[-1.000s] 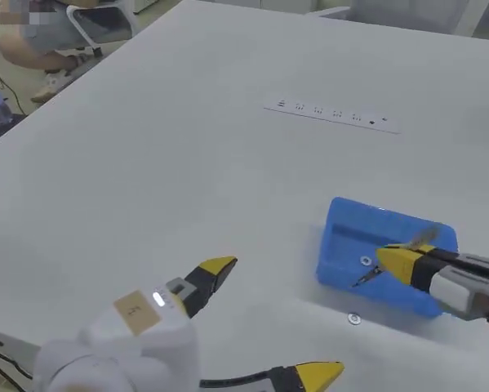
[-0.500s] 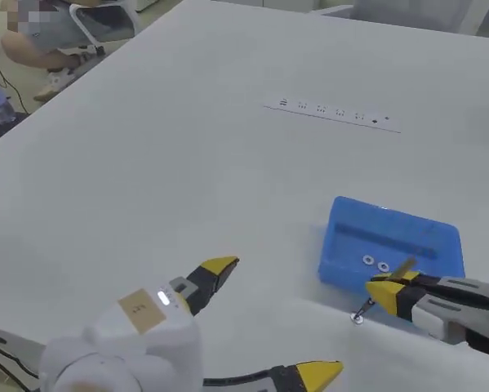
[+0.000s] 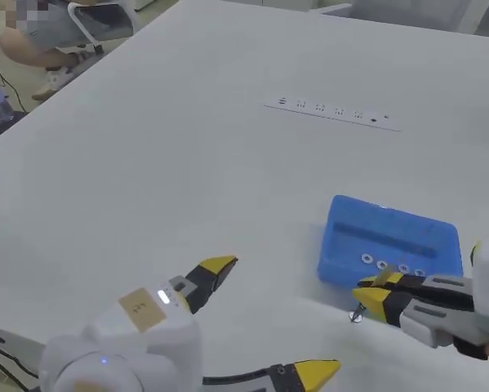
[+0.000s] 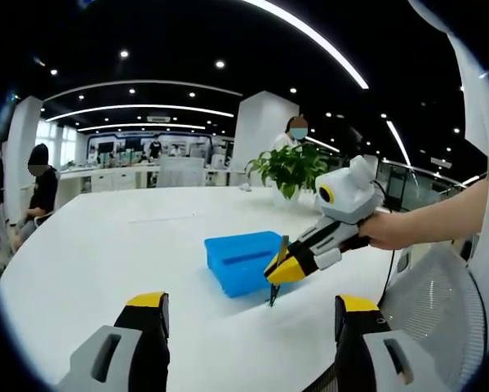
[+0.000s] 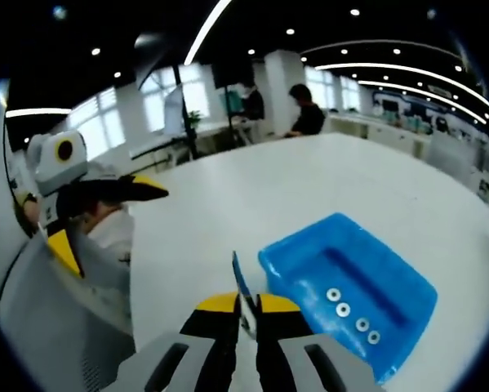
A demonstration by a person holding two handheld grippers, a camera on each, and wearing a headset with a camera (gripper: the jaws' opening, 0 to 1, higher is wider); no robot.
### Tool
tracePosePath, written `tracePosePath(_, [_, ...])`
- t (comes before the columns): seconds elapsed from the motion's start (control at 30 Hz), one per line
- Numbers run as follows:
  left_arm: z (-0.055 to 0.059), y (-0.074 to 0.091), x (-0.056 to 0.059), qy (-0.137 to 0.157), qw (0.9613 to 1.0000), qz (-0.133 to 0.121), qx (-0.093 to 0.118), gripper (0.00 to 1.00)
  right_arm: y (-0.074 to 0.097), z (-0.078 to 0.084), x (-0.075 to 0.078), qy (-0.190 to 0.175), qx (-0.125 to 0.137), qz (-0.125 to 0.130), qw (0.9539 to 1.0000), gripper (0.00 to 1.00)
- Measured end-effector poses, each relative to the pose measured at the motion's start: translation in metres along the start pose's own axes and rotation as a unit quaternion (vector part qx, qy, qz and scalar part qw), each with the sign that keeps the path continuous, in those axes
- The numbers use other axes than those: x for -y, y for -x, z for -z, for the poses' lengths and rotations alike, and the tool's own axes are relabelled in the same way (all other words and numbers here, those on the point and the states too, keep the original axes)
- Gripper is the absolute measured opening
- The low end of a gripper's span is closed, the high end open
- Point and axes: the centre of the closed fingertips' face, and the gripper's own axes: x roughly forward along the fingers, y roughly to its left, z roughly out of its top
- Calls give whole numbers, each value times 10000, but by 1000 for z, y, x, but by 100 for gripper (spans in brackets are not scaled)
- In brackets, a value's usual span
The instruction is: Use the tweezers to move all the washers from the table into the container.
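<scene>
Gripping tweezers point(image 5: 237, 278), right tool point(image 3: 375, 292) hovers beside front edge of container point(image 3: 391, 214); left tool point(image 3: 270, 318) gapes wide.

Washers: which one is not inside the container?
The washer on the table, just before the container's near wall, at the tweezers' tip. The other four lie in a row inside the container.

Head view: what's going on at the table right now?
A person works two handheld grippers at a white table. The right gripper is shut on the tweezers, whose tips are down at a washer lying on the table beside the near edge of the blue container. Four washers already lie in the container. The left gripper hangs open, holding nothing.
</scene>
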Motion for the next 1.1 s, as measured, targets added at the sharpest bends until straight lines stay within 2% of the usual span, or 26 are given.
tracePosePath(0.17, [0, 0, 0, 0, 10000, -11, -8, 84, -1, 1, 0, 496, -124, 5, 9987, 2])
tracePosePath(0.23, [-1, 0, 0, 10, 10000, -2, 7, 85, -2, 1, 1, 516, -216, 58, 9984, 2])
tracePosePath(0.47, [-2, 0, -1, 7, 10000, -11, 29, 85, 2, 2, 5, 484, -180, 180, 9985, 1])
tracePosePath(0.67, [-1, 0, 0, 8, 10000, -17, 20, 85, 12, -11, 3, 339, 84, 163, 9993, 2])
tracePosePath(0.77, [0, 0, -1, 2, 10000, -21, 11, 84, 18, -24, 2, 123, 372, 144, 9991, 2])
tracePosePath(0.83, [0, 0, -1, -1, 10000, -19, 4, 84, 22, -35, 1, -172, 622, 91, 9979, 2])
tracePosePath(0.87, [0, 0, -1, -8, 10000, -22, 7, 84, 25, -42, 2, -370, 808, 49, 9960, 2])
tracePosePath(1.0, [0, 0, 0, -13, 10000, -16, 1, 84, 32, -57, 9, -971, 1222, -79, 9877, 2])
tracePosePath(1.1, [0, 0, 0, -15, 10000, -12, -1, 84, 34, -62, 19, -1112, 1356, 2, 9845, 2])
